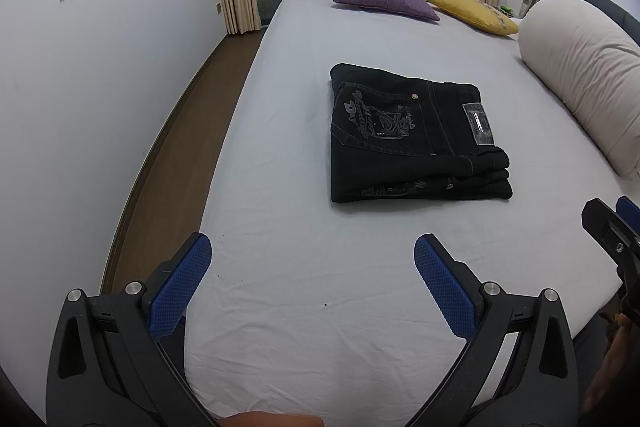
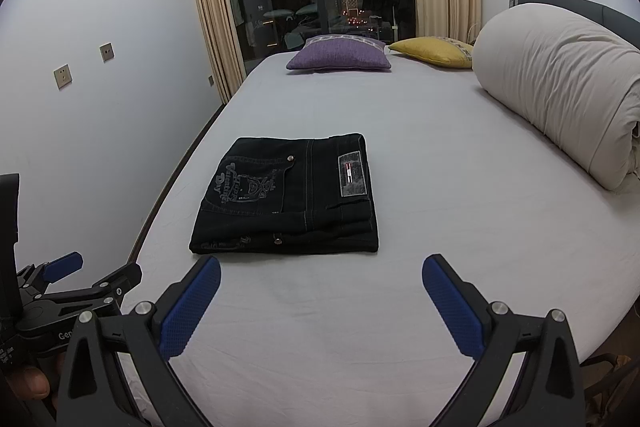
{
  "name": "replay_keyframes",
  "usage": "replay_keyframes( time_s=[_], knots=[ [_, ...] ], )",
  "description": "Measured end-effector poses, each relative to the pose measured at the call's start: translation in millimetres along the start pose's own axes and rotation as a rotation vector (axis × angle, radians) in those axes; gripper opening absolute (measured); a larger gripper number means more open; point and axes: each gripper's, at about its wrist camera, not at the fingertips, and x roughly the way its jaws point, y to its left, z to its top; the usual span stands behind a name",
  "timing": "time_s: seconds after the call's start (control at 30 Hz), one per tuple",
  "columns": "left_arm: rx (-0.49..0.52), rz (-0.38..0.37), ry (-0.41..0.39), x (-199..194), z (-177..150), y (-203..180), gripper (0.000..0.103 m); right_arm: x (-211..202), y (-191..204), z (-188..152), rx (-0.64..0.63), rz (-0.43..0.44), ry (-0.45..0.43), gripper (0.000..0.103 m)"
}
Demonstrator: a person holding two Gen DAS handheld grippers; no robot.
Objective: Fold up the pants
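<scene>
Black jeans [image 1: 412,135] lie folded into a compact rectangle on the pale sheet of the bed [image 1: 304,267], back pocket embroidery and waistband patch facing up. They also show in the right wrist view [image 2: 288,197]. My left gripper [image 1: 313,259] is open and empty, held above the sheet short of the jeans. My right gripper [image 2: 321,281] is open and empty, just in front of the jeans' near edge. The right gripper's tip shows at the left wrist view's right edge [image 1: 612,227]; the left gripper shows at the right wrist view's left edge [image 2: 76,279].
A rolled cream duvet [image 2: 560,91] lies along the bed's right side. A purple cushion [image 2: 340,57] and a yellow cushion [image 2: 434,51] sit at the far end. The bed's left edge drops to wooden floor [image 1: 180,131] beside a white wall. Curtains and a dark glass door stand behind.
</scene>
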Motion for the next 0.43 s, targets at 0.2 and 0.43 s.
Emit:
replay_keyframes(
  time_s=[0.2,0.43],
  knots=[
    [-0.002,-0.002,0.006,1.0,-0.1,0.9,0.103,0.9,-1.1,-1.2,-0.001,0.002,0.002,0.103],
    [-0.005,0.004,0.011,1.5,-1.0,1.9,0.103,1.5,-2.0,-2.9,0.001,0.005,0.006,0.103]
  ],
)
